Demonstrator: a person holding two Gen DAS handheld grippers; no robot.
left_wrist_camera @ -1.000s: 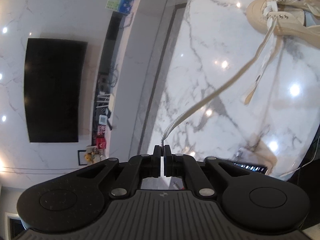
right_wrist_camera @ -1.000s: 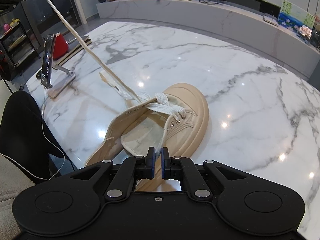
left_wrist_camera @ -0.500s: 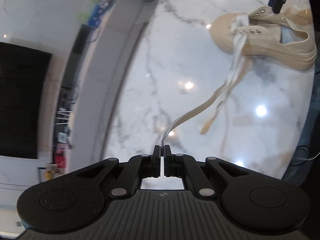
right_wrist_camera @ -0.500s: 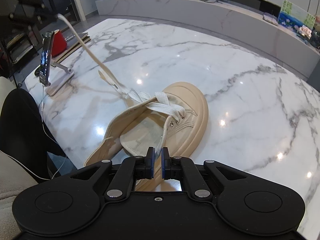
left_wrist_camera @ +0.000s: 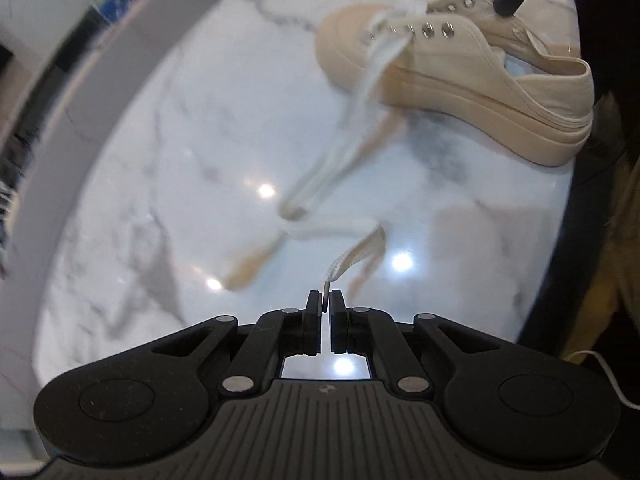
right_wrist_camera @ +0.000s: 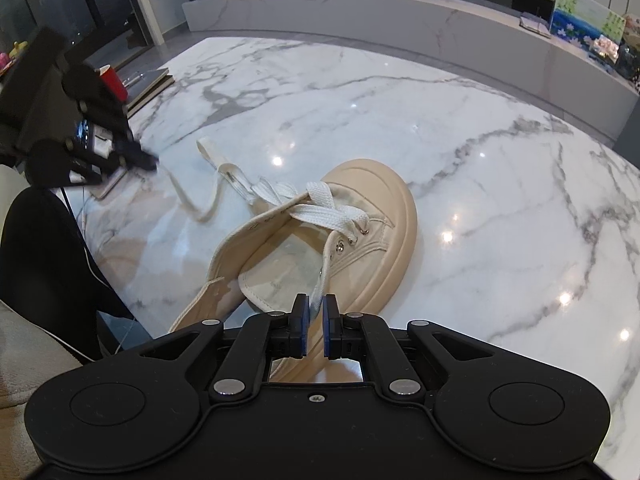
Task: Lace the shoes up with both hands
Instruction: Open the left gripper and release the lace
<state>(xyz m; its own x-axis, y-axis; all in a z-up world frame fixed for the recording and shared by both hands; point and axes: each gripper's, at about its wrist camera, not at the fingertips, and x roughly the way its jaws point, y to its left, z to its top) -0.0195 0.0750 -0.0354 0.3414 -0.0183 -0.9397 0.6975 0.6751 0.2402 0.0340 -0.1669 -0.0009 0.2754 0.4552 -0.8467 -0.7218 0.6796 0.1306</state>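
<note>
Lower now than a second ago, the left claw (left_wrist_camera: pixel 325 300) sits just above the marble surface (right_wrist_camera: pixel 460 152), and the lace (left_wrist_camera: pixel 352 258) it pinches by the tip has gone slack, looping on the marble. Beige shoe (right_wrist_camera: pixel 360 216) lies near the surface's edge, laced through its front eyelets. Right claw (right_wrist_camera: pixel 313 307) has not moved, pressed together on the lace's other end.

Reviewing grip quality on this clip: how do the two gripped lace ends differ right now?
The left gripper pinches its lace end by the tip, and that lace sags in a slack loop. The right gripper pinches its lace end close to the shoe, running short and straight. Both are shut on lace.
</note>
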